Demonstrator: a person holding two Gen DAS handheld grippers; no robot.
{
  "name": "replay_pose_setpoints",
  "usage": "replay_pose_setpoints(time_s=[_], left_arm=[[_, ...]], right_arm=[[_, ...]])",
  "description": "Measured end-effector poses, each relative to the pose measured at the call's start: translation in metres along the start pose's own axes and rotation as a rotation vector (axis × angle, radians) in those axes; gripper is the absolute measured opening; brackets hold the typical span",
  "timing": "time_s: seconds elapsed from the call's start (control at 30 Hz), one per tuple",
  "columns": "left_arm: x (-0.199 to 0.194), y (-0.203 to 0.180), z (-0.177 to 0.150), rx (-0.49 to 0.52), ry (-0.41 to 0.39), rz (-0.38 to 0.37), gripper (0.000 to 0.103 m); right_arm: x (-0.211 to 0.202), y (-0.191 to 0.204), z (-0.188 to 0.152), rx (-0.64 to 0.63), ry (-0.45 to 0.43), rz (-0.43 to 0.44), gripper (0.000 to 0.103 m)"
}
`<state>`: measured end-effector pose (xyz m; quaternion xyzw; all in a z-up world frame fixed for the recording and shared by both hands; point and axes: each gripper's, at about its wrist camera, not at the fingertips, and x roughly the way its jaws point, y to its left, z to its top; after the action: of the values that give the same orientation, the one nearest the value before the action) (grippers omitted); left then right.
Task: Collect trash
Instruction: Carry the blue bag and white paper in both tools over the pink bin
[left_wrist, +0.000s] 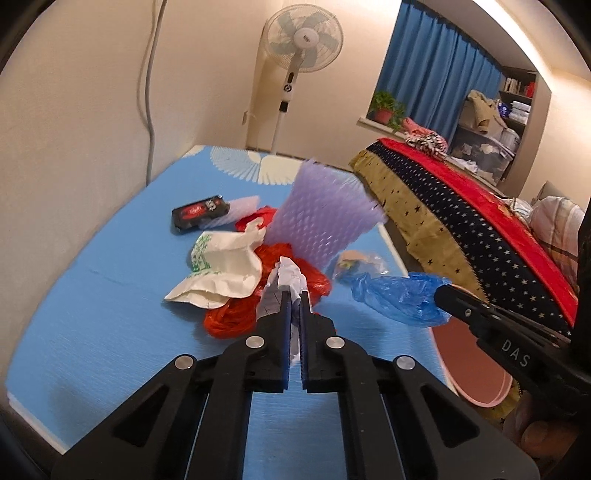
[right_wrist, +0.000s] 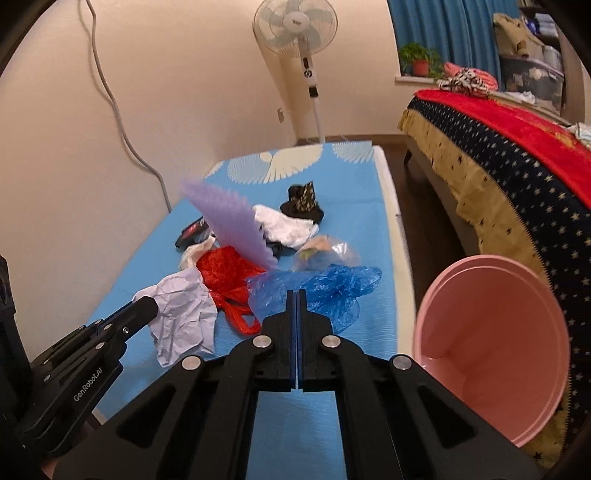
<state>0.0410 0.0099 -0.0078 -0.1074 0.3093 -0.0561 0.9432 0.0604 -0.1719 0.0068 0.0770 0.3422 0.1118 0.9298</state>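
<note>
Your left gripper (left_wrist: 294, 299) pinched crumpled white paper (right_wrist: 183, 312); your right gripper (right_wrist: 297, 297) pinched a wrinkled blue bag (right_wrist: 332, 286).

The walls (right_wrist: 177, 92) are a warm cream colour. A grey cable (right_wrist: 122, 122) hangs down the wall. A white standing fan (right_wrist: 297, 26) stands in the corner, far ahead. Blue curtains (left_wrist: 436, 70) hang over a window, with a green plant in a red pot (left_wrist: 386, 109) on the sill. A bed with a red and starry blanket (right_wrist: 517, 155) sits off to the right. The floor (right_wrist: 395, 155) is dark brown.
</note>
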Motion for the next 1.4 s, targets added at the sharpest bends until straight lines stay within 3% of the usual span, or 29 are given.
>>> replay_pose_setpoints(time_s=[0.63,1.4], left_arm=[[-0.028,-0.057,0.010,0.102,-0.040,-0.110,0.004],[0.019,-0.139,0.027,0.214,-0.035,-0.252,0.004]], right_arm=[[-0.077,-0.043,0.012,0.063,-0.147,-0.142,0.000],[-0.096,-0.116,0.025,0.196,-0.217,-0.334,0.000]])
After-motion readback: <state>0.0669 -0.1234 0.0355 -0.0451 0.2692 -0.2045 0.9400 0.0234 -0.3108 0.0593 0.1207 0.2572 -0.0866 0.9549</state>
